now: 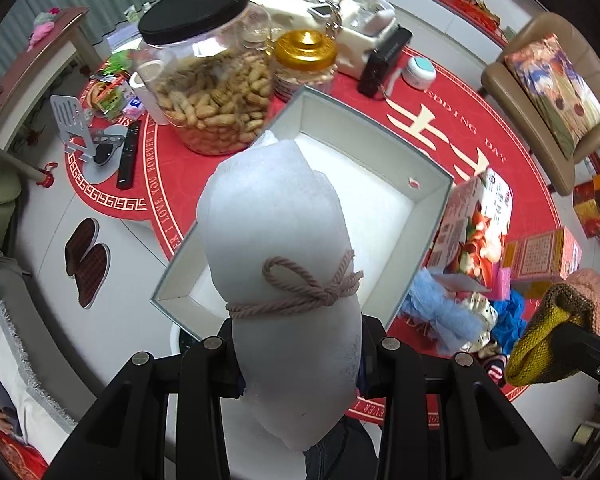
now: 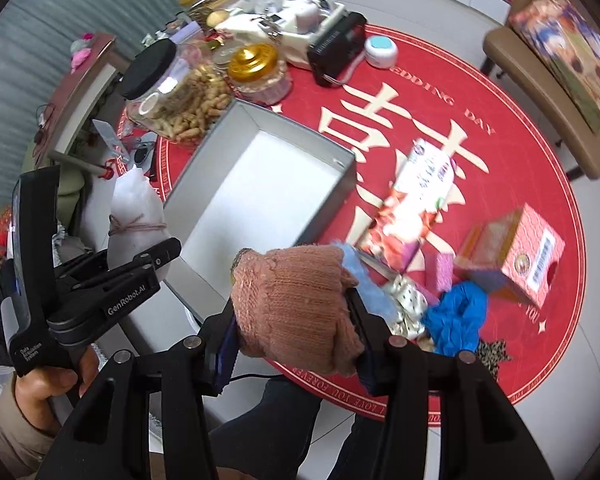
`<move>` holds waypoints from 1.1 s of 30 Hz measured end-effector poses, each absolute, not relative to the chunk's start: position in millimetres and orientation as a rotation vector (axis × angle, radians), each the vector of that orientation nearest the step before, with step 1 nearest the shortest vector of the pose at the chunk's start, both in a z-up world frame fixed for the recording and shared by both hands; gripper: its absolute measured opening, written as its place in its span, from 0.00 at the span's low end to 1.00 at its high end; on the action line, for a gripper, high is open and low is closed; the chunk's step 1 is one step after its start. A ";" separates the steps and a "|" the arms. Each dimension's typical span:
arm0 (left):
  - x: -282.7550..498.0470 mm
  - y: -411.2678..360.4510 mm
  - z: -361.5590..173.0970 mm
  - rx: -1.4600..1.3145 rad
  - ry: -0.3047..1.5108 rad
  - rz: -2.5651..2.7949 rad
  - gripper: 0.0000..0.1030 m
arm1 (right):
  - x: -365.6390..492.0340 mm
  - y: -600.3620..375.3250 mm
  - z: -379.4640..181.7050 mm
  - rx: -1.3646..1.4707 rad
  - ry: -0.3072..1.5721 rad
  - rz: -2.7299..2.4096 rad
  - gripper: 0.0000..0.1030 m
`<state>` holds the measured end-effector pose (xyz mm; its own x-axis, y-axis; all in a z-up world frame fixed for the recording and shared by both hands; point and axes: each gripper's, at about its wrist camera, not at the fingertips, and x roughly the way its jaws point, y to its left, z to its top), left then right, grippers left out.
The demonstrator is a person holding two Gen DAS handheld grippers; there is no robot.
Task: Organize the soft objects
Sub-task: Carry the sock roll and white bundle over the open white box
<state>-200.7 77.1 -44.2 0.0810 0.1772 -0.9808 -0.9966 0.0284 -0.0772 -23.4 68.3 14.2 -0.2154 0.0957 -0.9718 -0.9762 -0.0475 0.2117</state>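
A: What did the left gripper (image 1: 300, 364) hold?

B: Its jaws were closed on a white bundle (image 1: 280, 264), tied around with a pink cord (image 1: 304, 288). The bundle stood up between the fingers, in front of the near corner of the open grey box (image 1: 432, 200). In the right view the same bundle (image 2: 136, 216) was just beside the box's (image 2: 204, 176) left wall, outside it.

A: And the right gripper (image 2: 296, 344)?

B: It gripped a pink knitted piece (image 2: 296, 304), with the jaws pressed on both sides. This piece was near the front edge of the box, not inside. From the left view it had a mustard-yellow part (image 1: 540, 344) too.

A: Was the box filled?

B: It showed only its white floor.

A: What writing could you read?

B: The red mat (image 2: 500, 168) said "DAY" near the top, after some letters I could read only partly, and "LOVE YOU FOREVER" along its rim. On the left gripper's body, in the right view, there was "GenRobot.AI" (image 2: 126, 300) and a small label, "Data Acquisition System" (image 2: 30, 354). The print on the cartons (image 2: 420, 196) was too small to read.

A: Other soft things?

B: A blue cloth (image 2: 460, 316), a light-blue fluffy one (image 2: 364, 280) and a dotted one (image 2: 408, 304) lay together on the mat, right of the box. A jar of peanuts (image 1: 212, 92) stood behind the box.
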 end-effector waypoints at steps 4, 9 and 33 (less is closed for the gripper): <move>-205.6 78.4 -44.1 -1.105 1.016 1.225 0.38 | -34.0 75.6 16.6 -1.068 1.262 1.459 0.50; -211.6 80.6 -49.5 -1.117 1.022 1.232 0.38 | -44.5 87.2 13.3 -1.091 1.257 1.474 0.50; -222.9 116.8 -92.1 -1.120 1.097 1.263 0.38 | -73.6 149.2 -40.1 -1.030 1.361 1.517 0.50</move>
<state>-222.9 116.8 -92.1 0.0137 0.1340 -0.9909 -0.9999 -0.0039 -0.0143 -73.6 149.2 -40.1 -0.3171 0.0583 -0.9466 -0.9474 -0.0661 0.3132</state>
